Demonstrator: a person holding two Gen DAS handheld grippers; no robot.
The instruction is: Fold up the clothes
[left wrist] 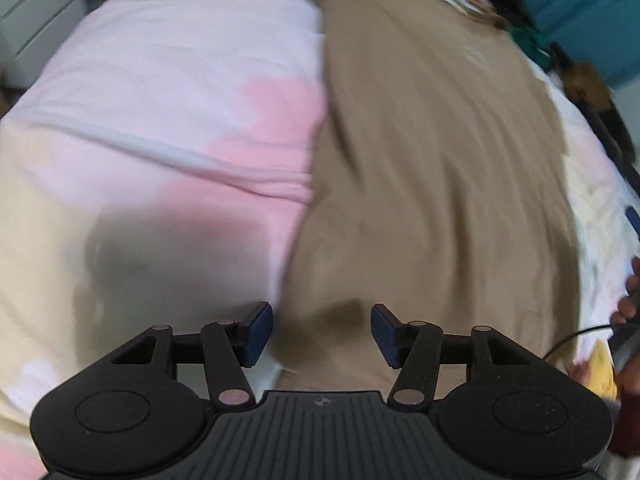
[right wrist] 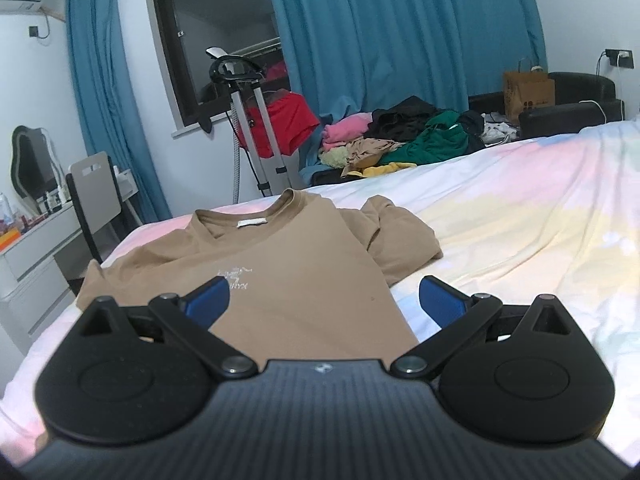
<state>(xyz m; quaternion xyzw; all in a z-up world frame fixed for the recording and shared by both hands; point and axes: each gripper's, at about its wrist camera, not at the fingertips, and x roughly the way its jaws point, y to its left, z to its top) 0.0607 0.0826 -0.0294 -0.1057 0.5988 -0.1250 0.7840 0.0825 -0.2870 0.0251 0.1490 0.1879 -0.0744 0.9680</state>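
Left wrist view first, and it's blurry: the left gripper [left wrist: 322, 330] points down at the bed [left wrist: 168, 92], its blue-padded fingers [left wrist: 259, 330] released with nothing between them. Beneath them lies the tan T-shirt [left wrist: 432, 168], spread up the right half of the picture over the pink, white and pale-yellow bed sheet [left wrist: 120, 208]. A hand [left wrist: 628, 300] shows at the right edge, beside a thin dark cable. At top left, white drawers [left wrist: 36, 12]; at top right, blue curtain.

Over to the right wrist view, sharp this time. The right gripper [right wrist: 324, 300] hovers low over the bed [right wrist: 520, 232], fingers [right wrist: 442, 302] spread wide and empty. The tan T-shirt [right wrist: 288, 264] lies flat just ahead, collar away from the camera, white print on the chest, one sleeve bunched at the right. Beyond the bed's far edge, a heap of clothes [right wrist: 404, 136] in pink, black, green and yellow. Blue curtains [right wrist: 400, 32] hang behind, with a dark window [right wrist: 224, 24], a garment steamer stand [right wrist: 244, 120] with red cloth, a brown paper bag [right wrist: 528, 92], and a grey chair [right wrist: 96, 188] by a white worktop [right wrist: 36, 236] at left.
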